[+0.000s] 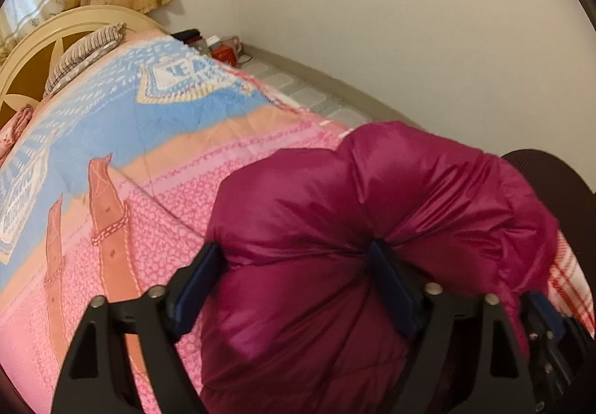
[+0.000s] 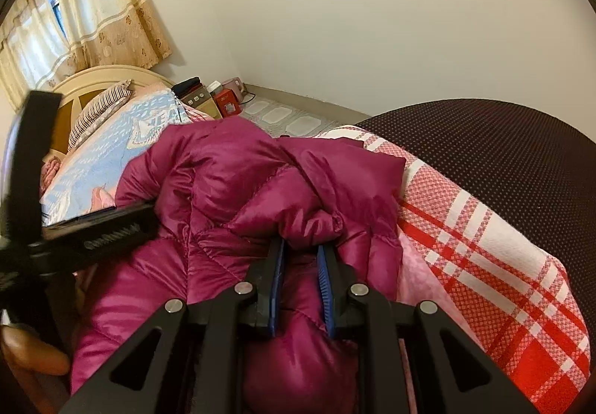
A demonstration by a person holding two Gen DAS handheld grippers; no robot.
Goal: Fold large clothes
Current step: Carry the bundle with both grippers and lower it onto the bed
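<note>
A magenta puffy down jacket lies bunched on the bed's pink and blue cover. My left gripper stands wide open over it. The jacket's bulk bulges between the jaws, and the right finger pokes into a crease. In the right wrist view the jacket fills the middle. My right gripper is shut on a gathered fold near its front edge. A finger of the left gripper shows blurred at the left, lying across the jacket.
A red and white plaid blanket lies to the right of the jacket, beside a dark dotted fabric. At the far end are a cream headboard, a striped pillow and small boxes by the wall.
</note>
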